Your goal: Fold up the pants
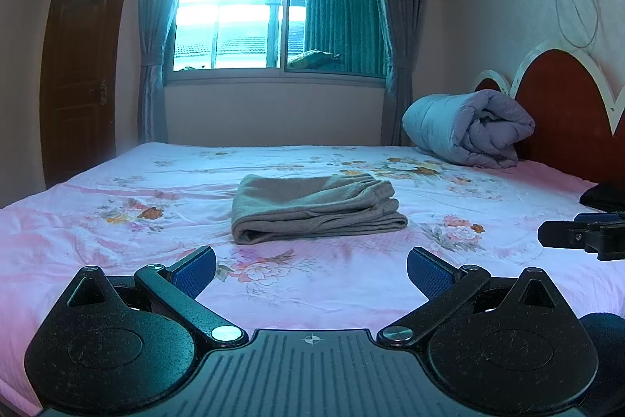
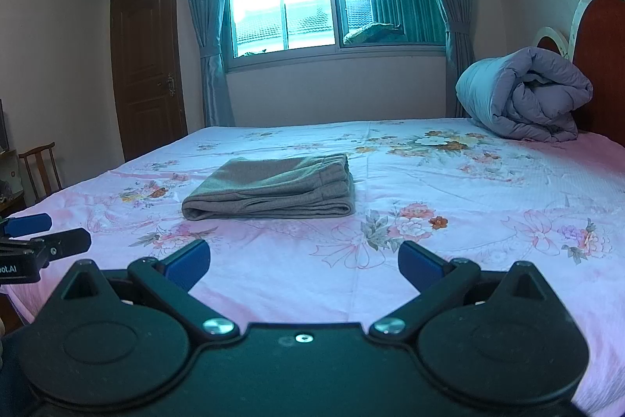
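Note:
Grey-brown pants [image 1: 312, 208] lie folded into a compact rectangle on the pink floral bed sheet [image 1: 117, 221], with the waistband on the right side. The same pants [image 2: 269, 188] show in the right wrist view, slightly left of centre. My left gripper [image 1: 311, 270] hovers over the sheet in front of the pants, open, with nothing between its blue pads. My right gripper [image 2: 304, 262] is likewise open and empty, set back from the pants. Each gripper shows at the edge of the other's view: the right gripper [image 1: 578, 233] and the left gripper [image 2: 43, 233].
A rolled grey-purple duvet [image 1: 468, 129] rests at the red headboard [image 1: 566, 112] on the right. A window [image 1: 273, 2] with curtains faces me, and a brown door [image 1: 82, 65] stands at left. A wooden chair [image 2: 39, 167] stands beside the bed at far left.

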`<state>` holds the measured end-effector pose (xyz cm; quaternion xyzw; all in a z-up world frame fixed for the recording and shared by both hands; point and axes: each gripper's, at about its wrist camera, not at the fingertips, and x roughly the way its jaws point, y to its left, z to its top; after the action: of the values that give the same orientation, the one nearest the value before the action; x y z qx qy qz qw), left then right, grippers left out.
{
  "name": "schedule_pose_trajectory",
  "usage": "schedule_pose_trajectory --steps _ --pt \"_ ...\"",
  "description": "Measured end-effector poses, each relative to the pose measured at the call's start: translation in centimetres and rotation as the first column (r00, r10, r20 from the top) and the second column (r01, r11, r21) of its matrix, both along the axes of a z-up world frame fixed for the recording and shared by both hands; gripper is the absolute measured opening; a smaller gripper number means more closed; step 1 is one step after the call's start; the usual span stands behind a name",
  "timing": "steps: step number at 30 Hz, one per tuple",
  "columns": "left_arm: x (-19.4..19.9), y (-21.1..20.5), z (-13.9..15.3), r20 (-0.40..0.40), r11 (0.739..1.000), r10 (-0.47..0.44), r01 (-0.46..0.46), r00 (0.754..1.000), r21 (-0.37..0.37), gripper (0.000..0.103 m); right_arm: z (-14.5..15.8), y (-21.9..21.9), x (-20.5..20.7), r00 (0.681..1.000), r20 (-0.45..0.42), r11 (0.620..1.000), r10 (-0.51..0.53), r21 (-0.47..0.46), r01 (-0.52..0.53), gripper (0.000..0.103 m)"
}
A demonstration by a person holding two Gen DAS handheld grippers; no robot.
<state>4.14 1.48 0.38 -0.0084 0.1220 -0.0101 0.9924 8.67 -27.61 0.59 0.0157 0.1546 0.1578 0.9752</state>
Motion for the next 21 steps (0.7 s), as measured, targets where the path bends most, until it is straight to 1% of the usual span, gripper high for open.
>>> schedule_pose_trajectory --steps 21 --pt "-0.10 0.11 0.03 0.005 1.000 -0.007 0.007 1.000 -0.001 0.103 0.09 0.00 -0.05 1.000 -0.001 1.000 0.000 0.001 0.000 0.097"
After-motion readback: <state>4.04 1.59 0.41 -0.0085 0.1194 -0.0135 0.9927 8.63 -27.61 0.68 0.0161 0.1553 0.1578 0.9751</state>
